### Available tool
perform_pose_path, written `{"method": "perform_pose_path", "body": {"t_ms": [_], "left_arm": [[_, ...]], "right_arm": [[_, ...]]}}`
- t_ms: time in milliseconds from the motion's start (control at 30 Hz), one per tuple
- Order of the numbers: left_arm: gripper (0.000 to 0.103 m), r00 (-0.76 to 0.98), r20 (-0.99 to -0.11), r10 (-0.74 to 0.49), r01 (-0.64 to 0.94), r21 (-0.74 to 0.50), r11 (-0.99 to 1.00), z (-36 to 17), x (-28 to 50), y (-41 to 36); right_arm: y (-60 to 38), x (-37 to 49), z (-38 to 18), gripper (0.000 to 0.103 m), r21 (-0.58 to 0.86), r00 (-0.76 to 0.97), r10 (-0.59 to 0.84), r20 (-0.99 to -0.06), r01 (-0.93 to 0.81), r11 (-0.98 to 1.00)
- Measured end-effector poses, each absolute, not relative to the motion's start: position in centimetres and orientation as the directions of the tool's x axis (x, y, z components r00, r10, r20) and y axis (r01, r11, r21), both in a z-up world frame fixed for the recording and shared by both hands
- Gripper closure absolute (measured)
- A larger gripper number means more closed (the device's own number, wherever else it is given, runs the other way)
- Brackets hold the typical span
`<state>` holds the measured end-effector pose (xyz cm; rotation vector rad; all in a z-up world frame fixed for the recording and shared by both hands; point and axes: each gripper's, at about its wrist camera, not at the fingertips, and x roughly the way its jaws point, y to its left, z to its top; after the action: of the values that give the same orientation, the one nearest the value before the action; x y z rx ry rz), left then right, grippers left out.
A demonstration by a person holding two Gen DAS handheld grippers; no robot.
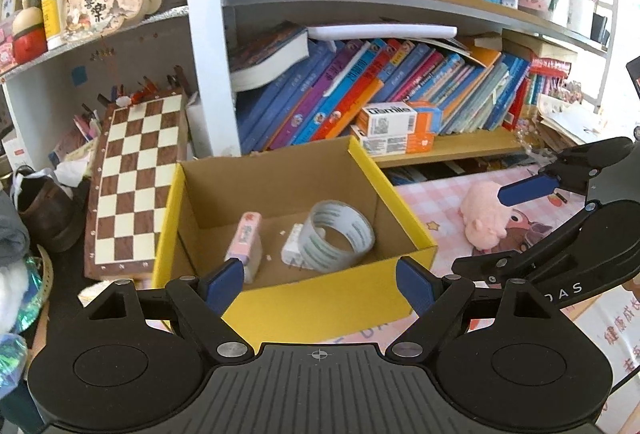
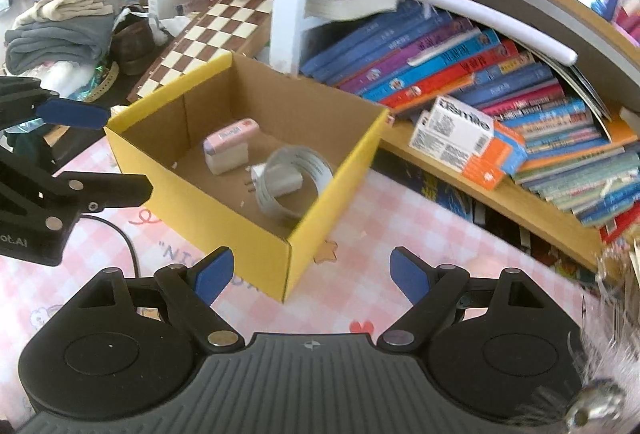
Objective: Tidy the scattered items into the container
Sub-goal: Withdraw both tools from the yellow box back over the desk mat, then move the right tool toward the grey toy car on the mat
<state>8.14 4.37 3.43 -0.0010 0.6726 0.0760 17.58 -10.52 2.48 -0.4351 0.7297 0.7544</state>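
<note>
A yellow cardboard box (image 1: 400,197) (image 2: 224,218) stands open on the pink checked mat. In it lie a clear tape roll (image 1: 320,254) (image 2: 312,161), a pink and white block (image 1: 246,242) (image 2: 228,145) and a white charger plug (image 1: 292,246) (image 2: 276,181). My left gripper (image 1: 320,286) (image 2: 130,153) hangs open at the box's near wall, holding nothing. My right gripper (image 2: 310,274) (image 1: 478,232) is open and empty, over the mat by the box's corner. A pink plush toy (image 1: 484,222) lies on the mat right of the box, behind the right gripper's fingers.
A chessboard (image 1: 136,185) leans left of the box. Slanting books (image 1: 360,89) and an orange and white carton (image 1: 396,121) fill the shelf behind. Folded clothes (image 2: 60,29) and a brown shoe (image 2: 132,41) sit far left. Something furry (image 2: 608,354) shows at the right wrist view's lower right edge.
</note>
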Motion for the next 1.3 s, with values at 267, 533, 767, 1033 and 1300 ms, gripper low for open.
{"method": "perform_pose_path", "body": {"t_ms": [267, 533, 767, 1033, 1300], "left_arm": [[0.018, 0.768, -0.639, 0.041, -0.027, 0.032, 0.999, 3.0, 8.0, 1.9], [0.018, 0.762, -0.647, 0.030, -0.008, 0.038, 0.999, 2.8, 8.1, 0.0], [0.018, 0.763, -0.645, 0.039, -0.016, 0.042, 0.999, 2.7, 8.1, -1.2], [0.018, 0.768, -0.640, 0.031, 0.009, 0.060, 0.998, 2.4, 8.4, -3.9], [0.018, 0.755, -0.656, 0.004, 0.059, 0.074, 0.996, 1.8, 9.6, -6.6]], "right_arm": [[-13.9, 17.4, 1.9, 0.018, -0.076, 0.525, 0.440, -0.729, -0.700, 0.710], [-17.4, 17.2, 1.4, 0.018, -0.050, 0.543, 0.419, -0.728, -0.652, 0.757], [-19.8, 17.0, 0.7, 0.018, -0.036, 0.558, 0.403, -0.726, -0.615, 0.787], [-22.9, 17.1, 0.1, 0.018, -0.009, 0.587, 0.378, -0.716, -0.549, 0.836], [-26.1, 17.1, -0.9, 0.018, 0.006, 0.612, 0.339, -0.714, -0.479, 0.878]]}}
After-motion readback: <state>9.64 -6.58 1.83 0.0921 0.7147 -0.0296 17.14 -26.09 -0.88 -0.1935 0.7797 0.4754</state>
